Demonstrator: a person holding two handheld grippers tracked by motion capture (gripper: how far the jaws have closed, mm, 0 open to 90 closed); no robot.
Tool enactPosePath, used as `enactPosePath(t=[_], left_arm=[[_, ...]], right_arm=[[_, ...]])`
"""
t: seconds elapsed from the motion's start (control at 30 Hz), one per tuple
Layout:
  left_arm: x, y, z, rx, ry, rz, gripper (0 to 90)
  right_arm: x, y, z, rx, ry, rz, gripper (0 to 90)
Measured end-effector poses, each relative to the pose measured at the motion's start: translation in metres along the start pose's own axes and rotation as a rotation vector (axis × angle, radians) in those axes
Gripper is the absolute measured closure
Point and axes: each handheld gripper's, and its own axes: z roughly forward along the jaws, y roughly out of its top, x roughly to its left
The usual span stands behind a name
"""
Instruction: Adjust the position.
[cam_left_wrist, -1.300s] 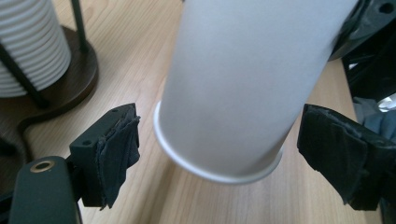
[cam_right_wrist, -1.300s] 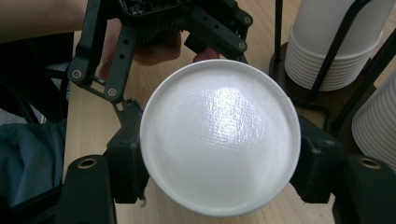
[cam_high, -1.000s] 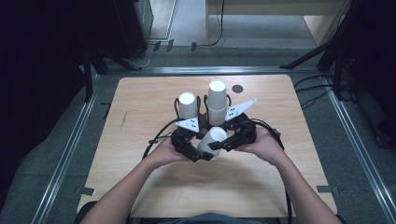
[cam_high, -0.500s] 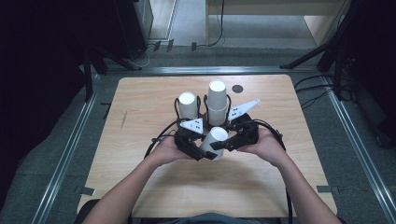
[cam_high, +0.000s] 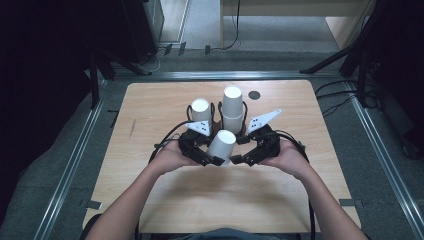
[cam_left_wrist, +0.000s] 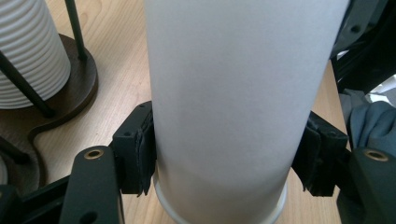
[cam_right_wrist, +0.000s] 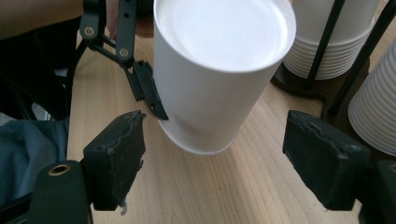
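My left gripper is clamped on a white paper cup: both pads press its sides just above the rim. The cup is upside down, wide rim low, closed base up, tilted a little. In the right gripper view the rim nearly meets the wood, but I cannot tell if it touches.

My right gripper has its jaws wide apart, one on each side of the cup, neither pad touching it. The cup sits between and a bit beyond them. The left gripper's black jaw shows against the cup's left side there.

From the high view: the cup is near the middle of the table, between my two hands. Left gripper comes at it from the left, right gripper from the right, both low at the cup's near end. Left hand and right hand grip the bodies; a grey plate rides on top of each.

Just beyond the cup stands a dark cup rack with thin black posts. It holds two stacks of upside-down white cups: a shorter left stack and a taller right stack. Ribbed rims of the stacks show in both gripper views. A small dark disc lies on the table farther right. Cables trail from the grippers across the wood.
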Motion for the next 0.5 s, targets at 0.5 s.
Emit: enactPosePath(t=[0.5], left_arm=[[-0.002, 0.003, -0.004, 0.100, 0.054, 0.036, 32.5]], right_arm=[[0.003, -0.010, 0.014, 0.051, -0.042, -0.059, 21.6]])
